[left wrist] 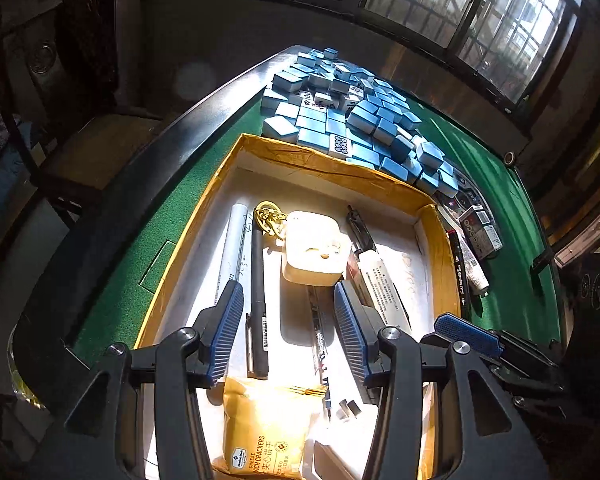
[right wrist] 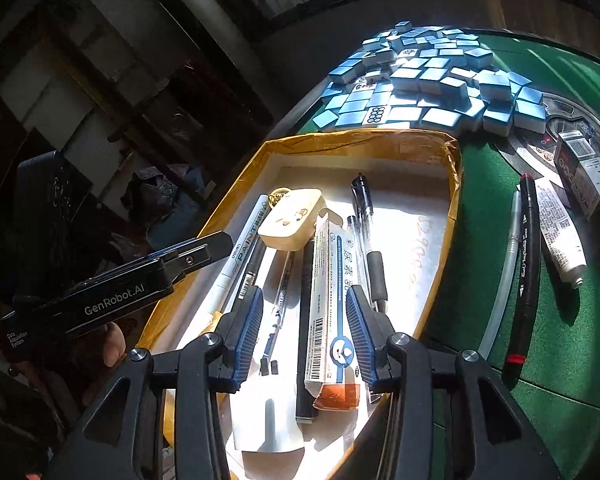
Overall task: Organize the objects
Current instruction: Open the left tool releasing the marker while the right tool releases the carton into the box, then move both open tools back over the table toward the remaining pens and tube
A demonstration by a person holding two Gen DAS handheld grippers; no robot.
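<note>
**both claws empty over the box, more still out on the felt**

left wrist view: my left claw (left wrist: 288,336) hangs over the yellow-edged box (left wrist: 300,152), jaws apart, nothing pinched. under the gap: a black pen (left wrist: 259,300) and a thinner pen (left wrist: 320,340), both loose on the box floor. cracker packet (left wrist: 266,432) sits at the near end, below the fingers. further in, the cream case (left wrist: 314,252) with its gold keyring (left wrist: 269,218), a white marker (left wrist: 236,240) along the left wall, a white tube box (left wrist: 380,280) on the right. long things all lie lengthwise, my guess is so they fit the box. right claw's blue pad (left wrist: 468,334) pokes in at the right rim.

right wrist view: my right claw (right wrist: 304,332) is also parted and empty, straddling the tube box (right wrist: 332,292) without pressing it. clear pen (right wrist: 370,240) lies just beside, near the right finger. left gripper body (right wrist: 120,288) is over the box's left wall. still outside on the green felt (right wrist: 500,184): black marker (right wrist: 526,264), clear tube (right wrist: 504,272), white ointment tube (right wrist: 558,232), small carton (right wrist: 584,168). mahjong tile heap (right wrist: 420,80) sits beyond the far wall, touching it or nearly so.

judgement: box part filled, the right-side items are next, nearest my right claw.
</note>
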